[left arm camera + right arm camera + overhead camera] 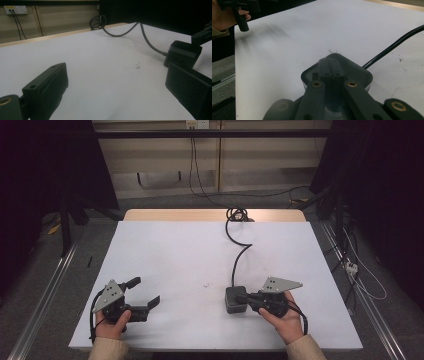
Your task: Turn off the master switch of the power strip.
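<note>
Left hand (111, 322): seen at the near left corner of the table (165, 250), wrapped around the grip of its tool, a pale sleeve showing at the near edge.
Left gripper (143, 293): held just above the white top near that corner, pointed toward the middle of the table; the jaws are spread wide and nothing is found between them. In the left gripper view the two black jaws (45, 87) frame bare white surface.
Grey plate: carried on top of the left gripper (111, 294), tilted.
Table: a white top with a wooden strip along the far edge; a few small dark specks (205, 284) are spotted near the middle.
Black box (235, 299): set flat on the table, right of the middle and toward the near edge; a squarish block with rounded corners, seen in the left gripper view (183, 53) beyond the right-hand jaw.
Cable (239, 255): led from the far side of the box in a curve up to the far edge, where it is gathered in a coil (237, 213).
Right gripper (244, 297): laid low over the box from its right side; the jaws are brought together, narrow. In the right gripper view (329, 68) the closed tips lie on the top face of the box (359, 72); a pinch on any part of it cannot be told.
Right hand (284, 320): placed toward the near right corner, closed on the grip.
</note>
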Tool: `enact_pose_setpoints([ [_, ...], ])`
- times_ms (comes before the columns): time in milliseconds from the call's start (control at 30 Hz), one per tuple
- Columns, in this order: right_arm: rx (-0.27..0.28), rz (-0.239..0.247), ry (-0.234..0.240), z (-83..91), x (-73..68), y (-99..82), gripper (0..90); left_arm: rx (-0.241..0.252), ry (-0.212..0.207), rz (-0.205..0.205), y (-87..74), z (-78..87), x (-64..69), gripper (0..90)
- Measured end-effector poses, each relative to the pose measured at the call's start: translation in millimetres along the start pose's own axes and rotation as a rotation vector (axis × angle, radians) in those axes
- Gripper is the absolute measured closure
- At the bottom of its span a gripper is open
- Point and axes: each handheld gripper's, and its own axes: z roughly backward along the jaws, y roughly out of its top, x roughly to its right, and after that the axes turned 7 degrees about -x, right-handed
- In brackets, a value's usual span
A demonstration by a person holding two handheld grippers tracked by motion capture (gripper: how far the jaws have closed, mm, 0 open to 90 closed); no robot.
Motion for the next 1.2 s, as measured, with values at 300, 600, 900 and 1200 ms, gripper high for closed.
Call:
enact_pose_setpoints([
  [300,-0.011,0.0,0.003,-0.9,0.0,-0.1,90.0,0.0,-0.001,0.0,0.0,-0.2,0.2,4.2],
  [600,-0.005,0.01,0.011,-1.9,0.4,-1.7,90.0,-0.004,-0.001,-0.003,0.1,-0.6,1.0,4.2],
  [900,-0.014,0.025,0.0,-1.8,-1.5,-0.6,90.0,-0.005,0.001,-0.002,0.0,-0.8,1.4,4.2],
  [1200,-0.019,0.025,0.006,-2.6,-1.2,0.0,90.0,-0.005,0.001,-0.005,0.1,-0.8,1.7,4.2],
])
